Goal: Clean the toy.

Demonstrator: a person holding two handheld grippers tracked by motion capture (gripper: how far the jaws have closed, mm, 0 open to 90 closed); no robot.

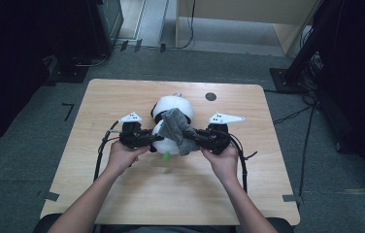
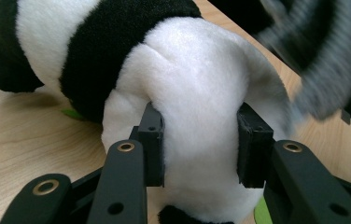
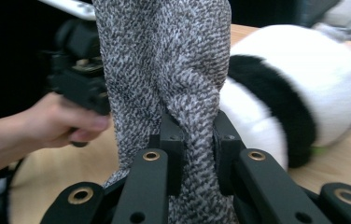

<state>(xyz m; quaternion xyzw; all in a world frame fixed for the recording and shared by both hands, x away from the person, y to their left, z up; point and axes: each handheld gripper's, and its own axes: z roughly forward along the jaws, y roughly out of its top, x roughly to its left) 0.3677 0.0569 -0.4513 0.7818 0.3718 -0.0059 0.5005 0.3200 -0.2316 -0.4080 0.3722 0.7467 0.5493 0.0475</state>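
The plush panda (image 1: pixel 171 114) lies mid-surface (image 1: pixel 122 189); my left claw (image 2: pixel 200 144) pinches its white rump, my right claw (image 3: pixel 197 140) is clenched on the grey knit garment (image 3: pixel 164 56), draped beside it. I judge dressing barely begun: nothing is pulled on yet.

There are no words, numbers, labels or brand names to read in any of the pictures. The toy panda (image 1: pixel 172 109), the grey cloth (image 3: pixel 164 70) and the tabletop (image 1: pixel 171 194) carry no writing. The white plates on top of the two tools have a few small dark dots, but these are too tiny to read as letters or signs
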